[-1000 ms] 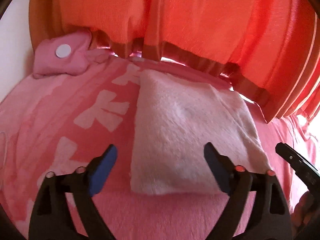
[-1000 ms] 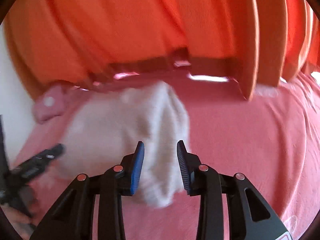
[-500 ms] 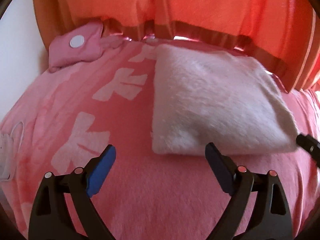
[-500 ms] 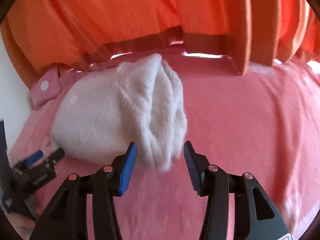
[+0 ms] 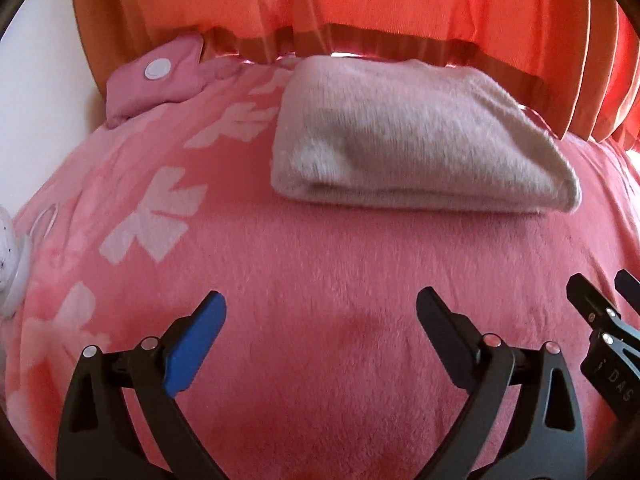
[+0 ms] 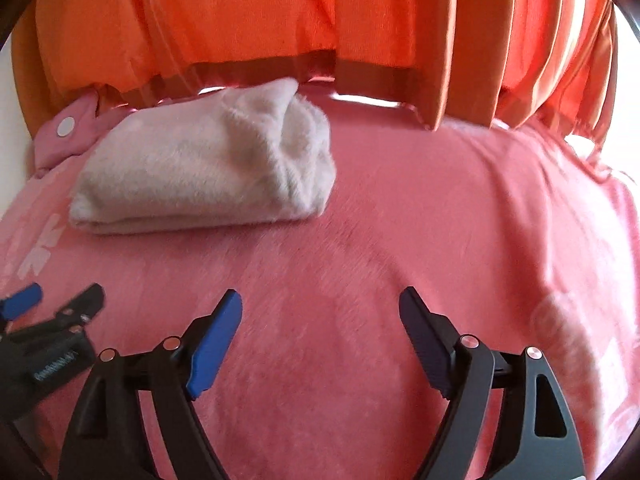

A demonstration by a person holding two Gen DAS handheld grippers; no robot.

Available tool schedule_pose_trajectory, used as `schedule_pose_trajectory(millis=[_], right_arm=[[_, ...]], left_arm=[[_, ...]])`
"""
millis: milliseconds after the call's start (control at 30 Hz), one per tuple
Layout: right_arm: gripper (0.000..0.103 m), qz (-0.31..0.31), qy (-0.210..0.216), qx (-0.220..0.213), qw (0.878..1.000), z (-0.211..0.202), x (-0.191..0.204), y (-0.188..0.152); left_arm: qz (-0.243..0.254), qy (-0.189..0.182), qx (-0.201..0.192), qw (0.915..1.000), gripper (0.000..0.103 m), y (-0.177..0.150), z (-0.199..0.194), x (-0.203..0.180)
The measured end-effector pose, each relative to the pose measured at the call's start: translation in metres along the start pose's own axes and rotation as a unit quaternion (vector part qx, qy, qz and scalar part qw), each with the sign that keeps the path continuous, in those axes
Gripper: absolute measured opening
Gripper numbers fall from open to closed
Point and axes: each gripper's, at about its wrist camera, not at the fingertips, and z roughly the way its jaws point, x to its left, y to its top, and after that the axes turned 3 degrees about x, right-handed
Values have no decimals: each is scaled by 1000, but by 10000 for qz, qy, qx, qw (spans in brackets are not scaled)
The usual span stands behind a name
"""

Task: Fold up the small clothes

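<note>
A fuzzy white garment (image 5: 412, 144) lies folded into a thick rectangle on the pink blanket (image 5: 320, 280); it also shows in the right wrist view (image 6: 208, 164), with a bunched end on its right. My left gripper (image 5: 320, 320) is open and empty, well short of the garment's near edge. My right gripper (image 6: 320, 312) is open and empty, also back from the garment and to its right. Each gripper's tip shows in the other's view, the right one (image 5: 600, 320) and the left one (image 6: 56, 312).
Orange curtains (image 5: 360, 0) hang along the far edge of the bed. A small pink pouch with a white round patch (image 5: 156, 76) lies at the far left by the white wall. A white object (image 5: 12, 264) sits at the left edge.
Both grippers pulled back from the folded garment, which now lies farther away. The right gripper's jaws opened wide and left the garment's bunched end.
</note>
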Motion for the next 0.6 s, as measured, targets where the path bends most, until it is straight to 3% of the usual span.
schedule_pose_trajectory(millis=[600], right_arm=[[78,-70,-8,89,9999,9,22,-15]], left_arm=[[80,123,-164,9998,93,-10,0,-11]])
